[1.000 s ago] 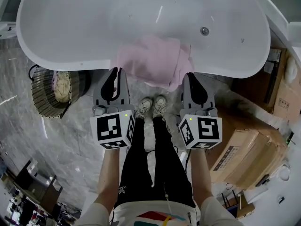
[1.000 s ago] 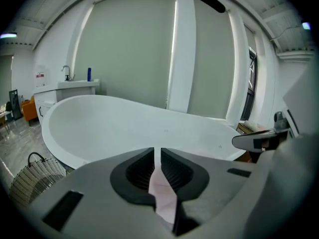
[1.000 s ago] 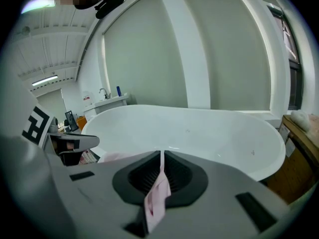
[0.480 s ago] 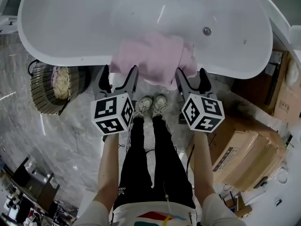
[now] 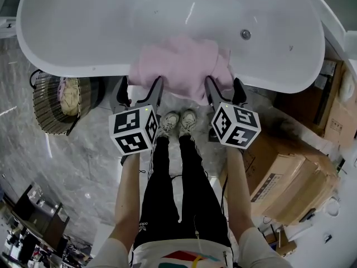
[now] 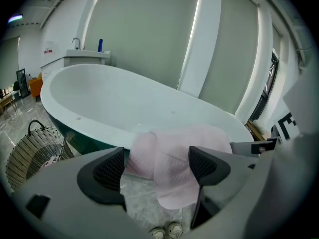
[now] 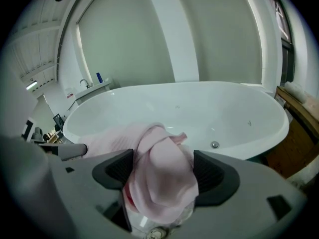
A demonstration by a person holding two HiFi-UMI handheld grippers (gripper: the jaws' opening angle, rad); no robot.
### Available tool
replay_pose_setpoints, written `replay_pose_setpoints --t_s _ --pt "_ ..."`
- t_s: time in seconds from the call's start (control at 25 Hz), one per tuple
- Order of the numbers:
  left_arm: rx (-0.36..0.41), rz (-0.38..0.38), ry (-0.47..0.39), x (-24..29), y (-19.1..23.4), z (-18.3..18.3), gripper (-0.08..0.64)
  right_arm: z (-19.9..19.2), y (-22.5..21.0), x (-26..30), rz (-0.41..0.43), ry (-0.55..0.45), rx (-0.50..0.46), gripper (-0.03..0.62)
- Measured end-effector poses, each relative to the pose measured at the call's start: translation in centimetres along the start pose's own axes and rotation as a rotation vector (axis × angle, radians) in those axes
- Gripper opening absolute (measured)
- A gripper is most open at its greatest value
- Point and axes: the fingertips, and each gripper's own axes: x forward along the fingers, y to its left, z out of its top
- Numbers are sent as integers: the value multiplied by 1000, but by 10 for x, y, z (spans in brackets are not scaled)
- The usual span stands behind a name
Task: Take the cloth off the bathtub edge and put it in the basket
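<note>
Your L gripper (image 6: 157,167) & R gripper (image 7: 163,172) are both opening, pink cloth (image 5: 178,66) btwn each pair of jaws, not clamped. Cloth's draped over the bathtub edge (image 5: 83,71) just ahead. Bite too shallow & prob one side slips, trailing before the basket (image 5: 47,102), well left of L.

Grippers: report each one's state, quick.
Left gripper: fingers opening, cloth between them, not gripped.
Right gripper: fingers opening, cloth between them, not gripped.
</note>
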Motion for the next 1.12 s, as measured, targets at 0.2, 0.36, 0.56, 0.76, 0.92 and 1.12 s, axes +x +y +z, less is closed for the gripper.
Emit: replay_pose_setpoints --t_s 0.2,0.36,0.56,0.76,0.92,1.12 --pt "52 22 15 1 -4 -3 390 -3 -7 4 3 -7 66 396" --pt "43 29 26 3 -3 -5 388 -4 -5 4 5 -24 62 396" --pt "-10 -7 79 10 -11 -15 385 -4 -7 2 -2 -12 47 395" --pt "-75 -69 86 15 -23 -22 317 -5 -8 2 6 9 28 390" --pt "-72 -105 97 16 -29 -23 279 -5 -8 0 20 4 3 346" --pt "-3 -146 119 16 -44 -26 139 -8 1 -1 75 4 4 200"
